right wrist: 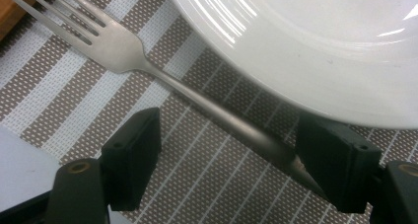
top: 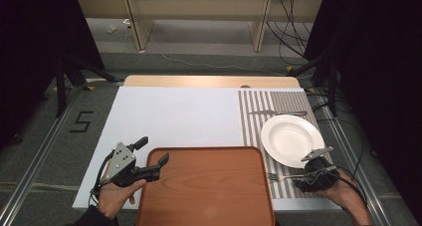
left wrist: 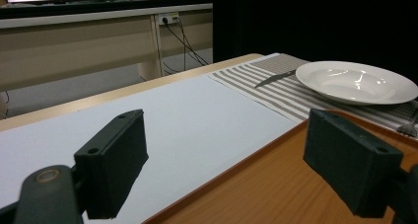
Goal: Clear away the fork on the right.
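Brown tray nearest, on white table; both grippers spread, empty; striped mat.

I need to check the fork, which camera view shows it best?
The right gripper view: the fork lies close up on the striped mat, handle running between the open jaws. The high view shows it small beside the plate; the left gripper view catches just its tines at the edge.

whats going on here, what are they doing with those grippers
A person holds a gripper in each hand at a table. The right gripper is open low over the striped placemat, its jaws straddling the handle of a fork that lies beside the white plate; it has not closed on it. The left gripper is open at the left edge of the wooden tray, holding nothing. A knife lies beyond the plate.
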The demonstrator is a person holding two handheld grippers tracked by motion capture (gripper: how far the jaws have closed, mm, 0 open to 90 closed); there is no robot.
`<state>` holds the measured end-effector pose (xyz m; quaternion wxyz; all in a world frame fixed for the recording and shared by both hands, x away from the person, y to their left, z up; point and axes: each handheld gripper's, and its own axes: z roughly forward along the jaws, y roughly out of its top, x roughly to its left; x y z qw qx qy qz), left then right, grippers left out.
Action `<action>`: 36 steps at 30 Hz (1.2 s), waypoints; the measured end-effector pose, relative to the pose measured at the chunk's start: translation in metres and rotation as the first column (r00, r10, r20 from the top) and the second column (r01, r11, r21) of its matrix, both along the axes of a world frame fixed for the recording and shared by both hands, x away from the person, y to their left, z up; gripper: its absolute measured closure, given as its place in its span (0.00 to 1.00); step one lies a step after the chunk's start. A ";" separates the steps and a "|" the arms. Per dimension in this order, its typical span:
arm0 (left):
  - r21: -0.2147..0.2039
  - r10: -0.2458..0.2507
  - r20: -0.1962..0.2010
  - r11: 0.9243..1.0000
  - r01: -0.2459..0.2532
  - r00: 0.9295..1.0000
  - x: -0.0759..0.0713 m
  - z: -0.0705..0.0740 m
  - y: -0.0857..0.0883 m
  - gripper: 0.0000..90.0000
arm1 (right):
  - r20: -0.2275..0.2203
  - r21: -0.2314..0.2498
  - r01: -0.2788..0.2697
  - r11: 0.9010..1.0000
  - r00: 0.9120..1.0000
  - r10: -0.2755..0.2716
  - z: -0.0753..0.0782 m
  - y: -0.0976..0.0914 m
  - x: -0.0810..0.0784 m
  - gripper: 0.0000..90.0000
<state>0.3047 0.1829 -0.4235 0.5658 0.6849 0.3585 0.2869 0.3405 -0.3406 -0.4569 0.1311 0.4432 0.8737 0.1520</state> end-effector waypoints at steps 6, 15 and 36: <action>0.000 -0.001 0.000 1.000 0.001 1.000 0.000 0.000 0.000 0.18 | -0.011 0.006 -0.002 1.000 1.000 0.002 -0.002 -0.001 0.003 0.30; 0.002 0.000 -0.001 1.000 0.000 1.000 0.000 0.000 0.000 0.18 | -0.025 -0.014 -0.030 0.999 0.999 0.030 0.000 0.002 0.002 0.37; 0.003 0.000 0.001 1.000 0.000 1.000 0.000 -0.001 0.000 0.18 | -0.104 -0.042 -0.098 0.994 0.990 0.093 0.005 0.014 0.000 0.70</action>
